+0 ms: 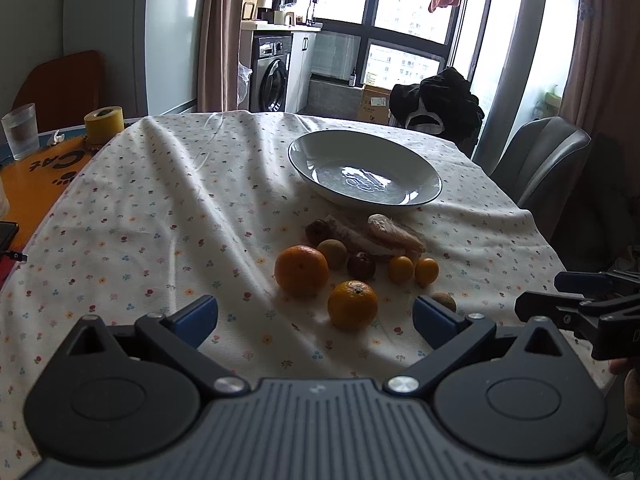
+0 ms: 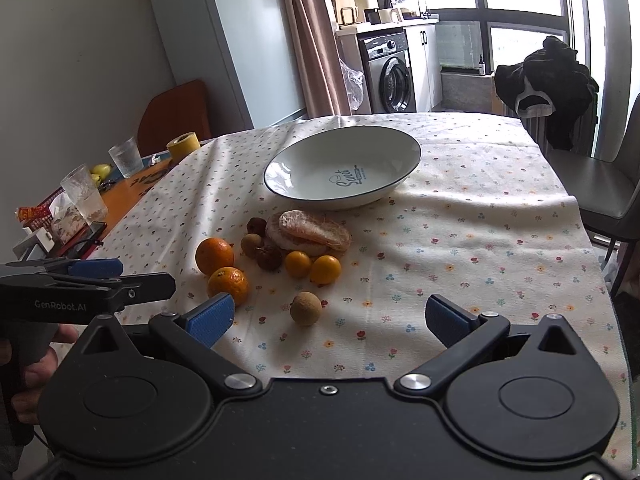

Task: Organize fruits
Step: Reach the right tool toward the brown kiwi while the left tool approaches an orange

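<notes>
Nearest us, we see the left gripper [image 1: 314, 316] with its blue pads spread wide and nothing between them; the right gripper [image 2: 330, 318] is likewise wide open and holds nothing; both hover above the floral tablecloth [image 2: 460, 240]. Just beyond lies a small brown fruit [image 2: 305, 308], then two oranges [image 2: 227, 285] touching side by side; past them two small yellow-orange fruits [image 2: 325, 269], dark round fruits and a netted fruit [image 2: 310, 232]; farthest, the white plate [image 2: 304, 194] stands empty.

Left hand-held gripper [image 1: 314, 316] spread wide; right hand-held gripper [image 2: 330, 318] likewise.
</notes>
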`<state>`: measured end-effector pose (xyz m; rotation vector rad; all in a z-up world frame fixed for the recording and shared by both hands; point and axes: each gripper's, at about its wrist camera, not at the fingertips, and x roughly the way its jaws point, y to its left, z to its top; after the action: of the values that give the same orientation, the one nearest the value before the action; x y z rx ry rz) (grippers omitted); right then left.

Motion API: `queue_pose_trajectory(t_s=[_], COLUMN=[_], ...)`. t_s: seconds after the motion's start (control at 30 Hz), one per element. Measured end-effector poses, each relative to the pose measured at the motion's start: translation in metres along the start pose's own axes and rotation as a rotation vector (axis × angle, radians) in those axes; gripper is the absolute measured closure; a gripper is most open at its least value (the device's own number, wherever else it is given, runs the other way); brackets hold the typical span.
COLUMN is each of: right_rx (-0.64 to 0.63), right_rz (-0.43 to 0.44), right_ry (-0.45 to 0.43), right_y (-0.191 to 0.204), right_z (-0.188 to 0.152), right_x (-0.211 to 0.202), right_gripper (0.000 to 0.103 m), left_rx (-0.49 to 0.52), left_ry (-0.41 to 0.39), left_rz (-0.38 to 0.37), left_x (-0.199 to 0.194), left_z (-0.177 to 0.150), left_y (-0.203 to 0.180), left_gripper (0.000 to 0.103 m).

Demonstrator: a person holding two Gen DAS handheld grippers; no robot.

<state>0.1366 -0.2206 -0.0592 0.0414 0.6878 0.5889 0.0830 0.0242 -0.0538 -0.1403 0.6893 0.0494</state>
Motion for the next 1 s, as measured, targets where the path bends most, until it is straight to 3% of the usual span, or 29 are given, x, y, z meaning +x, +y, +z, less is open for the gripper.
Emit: queue_pose_trajectory(t_s=[0.13,0.23,0.37,0.6,0.7,1.0], right_rx=[-0.008,0.004,0.008,-0.017,-0.015,-0.020], right_rz=[0.010,0.020,0.030,0.072,0.091,0.087], right_ry=[0.012,0.037,0.057,0.072,0.095,0.115], right_y=[0.000,-0.003,-0.005,-0.002,-0.002,-0.002], right_z=[0.000,0.000,-0.002,-0.001,-0.001,-0.003], right_x=[0.009,0.018,0.028,0.038,0.045,0.057], right_gripper=[0.005,0.015,0.026,0.037,0.045,0.055], left_rx=[-0.010,-0.014,-0.019,-0.052,-0.063,-0.065], left_ry=[0.005,0.010,0.031,0.069,0.089,0.102], left_rz=[-0.012,-0.021,-0.040,-0.077,-0.092,-0.102], left_x=[0.009,0.016,0.029,0.046,0.053,0.065], left_z=[0.000,0.001,0.000,-0.002,-0.004,-0.005], left_y=[0.001,0.000,0.000,-0.002,-0.002,-0.005], left_gripper=[0.002,0.002,0.008,0.019,0.028,0.044])
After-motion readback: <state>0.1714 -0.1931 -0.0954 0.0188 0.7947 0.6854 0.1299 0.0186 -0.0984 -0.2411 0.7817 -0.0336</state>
